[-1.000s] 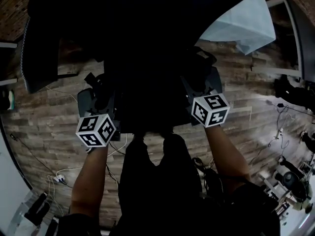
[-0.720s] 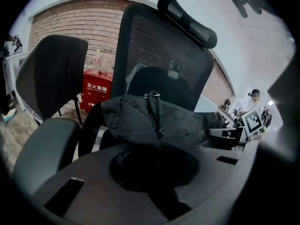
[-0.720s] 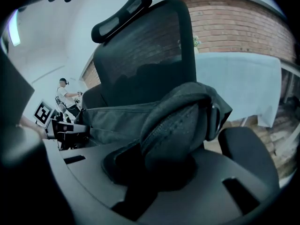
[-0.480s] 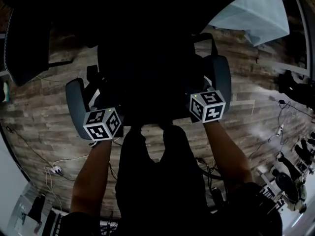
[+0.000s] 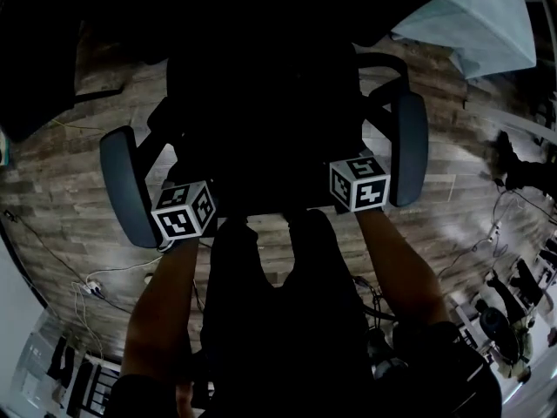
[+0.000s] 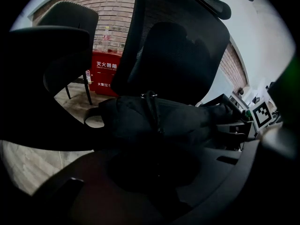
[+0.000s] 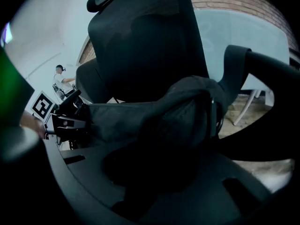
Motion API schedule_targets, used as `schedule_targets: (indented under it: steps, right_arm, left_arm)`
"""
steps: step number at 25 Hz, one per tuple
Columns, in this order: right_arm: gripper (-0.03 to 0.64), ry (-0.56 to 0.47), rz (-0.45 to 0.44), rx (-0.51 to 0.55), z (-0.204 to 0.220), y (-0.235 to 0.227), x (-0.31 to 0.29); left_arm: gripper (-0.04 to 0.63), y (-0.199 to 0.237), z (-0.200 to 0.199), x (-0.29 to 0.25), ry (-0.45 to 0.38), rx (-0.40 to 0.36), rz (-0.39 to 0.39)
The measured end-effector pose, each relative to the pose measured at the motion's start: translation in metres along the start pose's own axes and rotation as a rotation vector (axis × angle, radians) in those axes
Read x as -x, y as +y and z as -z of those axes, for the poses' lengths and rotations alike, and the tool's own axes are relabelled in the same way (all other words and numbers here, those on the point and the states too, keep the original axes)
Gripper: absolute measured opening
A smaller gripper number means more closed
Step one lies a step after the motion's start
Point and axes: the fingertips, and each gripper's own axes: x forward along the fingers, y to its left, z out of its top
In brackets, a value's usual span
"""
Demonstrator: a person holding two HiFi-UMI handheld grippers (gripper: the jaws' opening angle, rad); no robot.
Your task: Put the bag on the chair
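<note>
Two grippers: the left gripper [image 6: 154,170] and the right gripper [image 7: 157,172] each pinch one end of the soft black fabric bag [image 6: 159,118].
Bag: slung between them, low over the seat of the black mesh-backed office chair [image 6: 187,46], between its grey armrests [image 5: 409,146].
Done: bag gripped, lined up.
Left: rest it on the seat, let go.

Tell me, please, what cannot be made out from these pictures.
- Left gripper view: the bag hides the seat of the chair beneath it.
- Head view: bag and seat merge into blackness; contact cannot be told.
- Right gripper view: distant person is too small for detail.
</note>
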Motion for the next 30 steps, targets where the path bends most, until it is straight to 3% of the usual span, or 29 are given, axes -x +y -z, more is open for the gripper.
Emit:
schedule_targets:
  steps: [15, 22, 30]
  right_arm:
    - [0.097, 0.134, 0.046, -0.049, 0.038, -0.022, -0.041]
    - [0.11, 0.157, 0.042, -0.078, 0.044, -0.03, -0.05]
    - [0.115, 0.169, 0.039, -0.091, 0.044, -0.028, -0.052]
  left_arm:
    - [0.072, 0.011, 0.016, -0.033, 0.067, -0.086, -0.078]
    - [0.078, 0.013, 0.017, -0.042, 0.071, -0.025, -0.097]
    - [0.091, 0.018, 0.016, -0.04, 0.072, -0.038, -0.101]
